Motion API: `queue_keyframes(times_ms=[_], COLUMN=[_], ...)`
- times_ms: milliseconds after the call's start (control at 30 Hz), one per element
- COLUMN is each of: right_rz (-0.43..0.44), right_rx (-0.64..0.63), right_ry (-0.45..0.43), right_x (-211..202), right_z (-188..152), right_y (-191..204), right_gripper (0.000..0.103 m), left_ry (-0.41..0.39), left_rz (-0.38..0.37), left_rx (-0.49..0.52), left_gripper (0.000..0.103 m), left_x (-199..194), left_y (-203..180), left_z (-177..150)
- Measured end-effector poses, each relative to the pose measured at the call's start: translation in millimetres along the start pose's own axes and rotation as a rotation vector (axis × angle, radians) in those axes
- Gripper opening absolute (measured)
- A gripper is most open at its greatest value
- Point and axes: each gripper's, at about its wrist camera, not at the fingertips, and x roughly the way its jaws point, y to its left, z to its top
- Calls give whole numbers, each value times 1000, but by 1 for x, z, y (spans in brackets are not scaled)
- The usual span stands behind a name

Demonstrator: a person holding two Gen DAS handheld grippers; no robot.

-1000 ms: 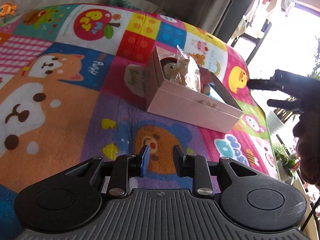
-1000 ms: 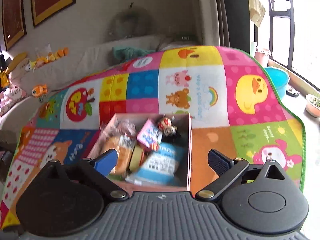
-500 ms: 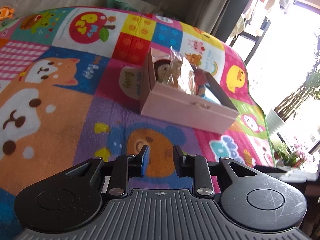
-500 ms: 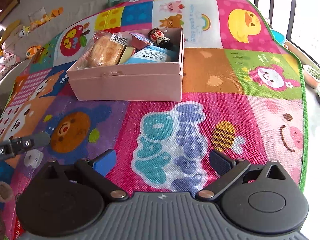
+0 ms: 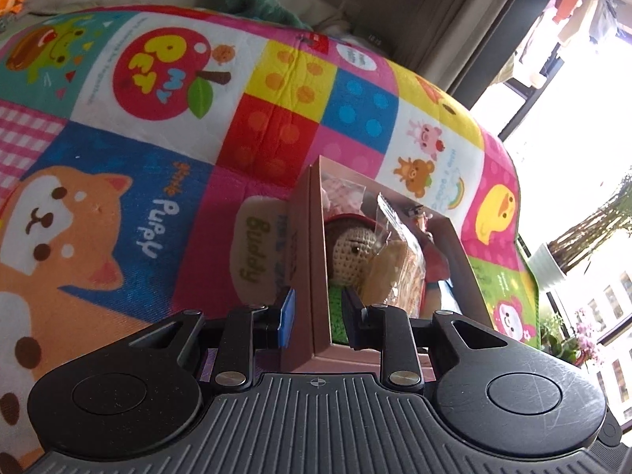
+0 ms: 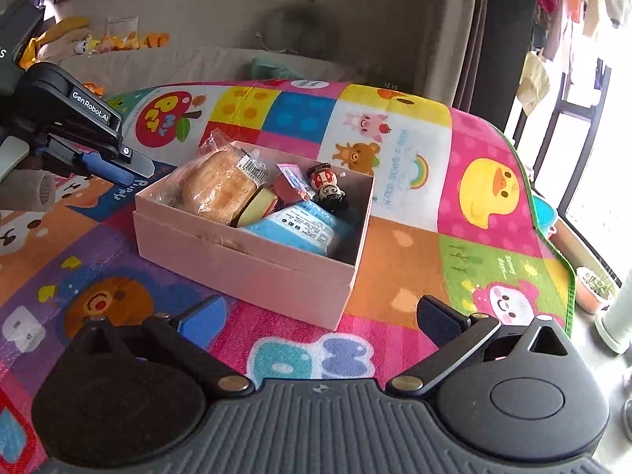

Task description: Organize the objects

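Note:
A pink cardboard box [image 6: 252,264] sits on the colourful play mat [image 6: 395,245]. It holds a wrapped bread [image 6: 217,191], a blue packet [image 6: 304,229], a small figurine [image 6: 328,189] and a crochet doll [image 5: 351,254]. My left gripper [image 5: 318,316] straddles the box's left wall [image 5: 312,260], one finger outside and one inside, closed onto it. It also shows in the right wrist view [image 6: 118,170] at the box's far left corner. My right gripper [image 6: 320,322] is open and empty, just in front of the box.
A beige sofa [image 6: 197,63] with plush toys [image 6: 118,41] lies behind the mat. Plant pots [image 6: 596,288] and a blue tub [image 6: 545,213] stand at the mat's right edge by the window.
My left gripper has moved forward from in front of the box onto its left wall. My right gripper has pulled back and lifted, staying open.

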Motion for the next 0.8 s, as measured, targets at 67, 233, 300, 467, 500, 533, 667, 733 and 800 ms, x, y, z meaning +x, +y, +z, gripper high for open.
queue_keyframes(times_ms=[67,233,300,467,500,533,667,733,800], right_rz=[6,6,8,50,46,41,1,-10,-1], right_rx=[-10,-35,-48,-68,-71,-72,-73,-43,-4], right_ry=[7,42,49,43,40,36,42,70,96], right_x=[11,40,50,61,63,65,73,75,70], right_z=[4,9,10,20,22,23,26,26,24], right_y=[-2,1,5,22,25,28,31,28,25], right_gripper=[101,83,76,76,76,76,76,76,79], left_ry=[32,52,32,-21,-25,-27,-48,-70,-135], left_rz=[18,160,207,294,296,290,242,222,205], left_rx=[9,21,24,59,55,51,42,44,40], left_gripper=[28,57,71,94,97,98,100,99,98], left_x=[12,33,34,37,37,38,38,35,22], left_y=[-4,-3,1,14,18,22,31,32,29], left_z=[3,4,4,7,9,10,9,7,2])
